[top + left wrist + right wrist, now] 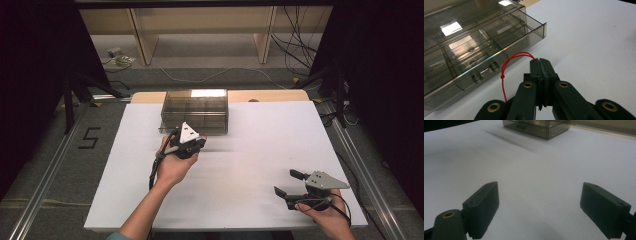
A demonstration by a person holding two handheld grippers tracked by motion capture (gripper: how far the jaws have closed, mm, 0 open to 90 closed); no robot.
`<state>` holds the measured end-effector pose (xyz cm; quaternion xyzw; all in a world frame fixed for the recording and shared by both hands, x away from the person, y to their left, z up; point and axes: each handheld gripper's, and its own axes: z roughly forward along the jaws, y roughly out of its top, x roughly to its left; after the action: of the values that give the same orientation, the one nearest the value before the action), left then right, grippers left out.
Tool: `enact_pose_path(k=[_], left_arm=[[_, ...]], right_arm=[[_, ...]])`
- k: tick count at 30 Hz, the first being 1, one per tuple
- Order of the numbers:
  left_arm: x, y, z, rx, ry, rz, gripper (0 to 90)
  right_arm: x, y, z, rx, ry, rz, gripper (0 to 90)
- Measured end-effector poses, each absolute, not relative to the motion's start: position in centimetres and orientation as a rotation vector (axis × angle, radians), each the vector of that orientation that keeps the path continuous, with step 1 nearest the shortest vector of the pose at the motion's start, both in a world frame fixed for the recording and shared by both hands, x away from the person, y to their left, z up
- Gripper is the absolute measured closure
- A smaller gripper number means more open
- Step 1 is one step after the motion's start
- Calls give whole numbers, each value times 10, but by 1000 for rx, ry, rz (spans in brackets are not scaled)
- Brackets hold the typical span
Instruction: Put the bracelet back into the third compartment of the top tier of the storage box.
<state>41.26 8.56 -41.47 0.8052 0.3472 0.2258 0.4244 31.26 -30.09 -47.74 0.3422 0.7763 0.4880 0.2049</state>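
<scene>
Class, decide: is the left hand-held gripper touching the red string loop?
Touching. In the left gripper view, the left hand-held gripper has its jaws shut on the red string loop.

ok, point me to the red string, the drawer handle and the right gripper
red string (510, 59): left gripper view, on the loop's arc ahead of the shut jaws.
drawer handle (485, 73): left gripper view, on the clear bar at the drawer front.
right gripper (286, 183): high view, midway between its spread fingertips.

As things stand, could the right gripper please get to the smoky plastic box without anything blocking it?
Probably yes. The right gripper sits near the table's front corner, jaws open and empty, with bare white table between it and the box. The left gripper, by the box's front, could crowd that side.
</scene>
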Motion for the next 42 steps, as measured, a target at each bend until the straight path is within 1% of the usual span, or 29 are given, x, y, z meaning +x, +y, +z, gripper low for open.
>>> enact_pose_path(k=[42], left_arm=[[433,72,-397,2011,859,569,898]], right_arm=[[313,-300,-478,948,2166,1366,161]])
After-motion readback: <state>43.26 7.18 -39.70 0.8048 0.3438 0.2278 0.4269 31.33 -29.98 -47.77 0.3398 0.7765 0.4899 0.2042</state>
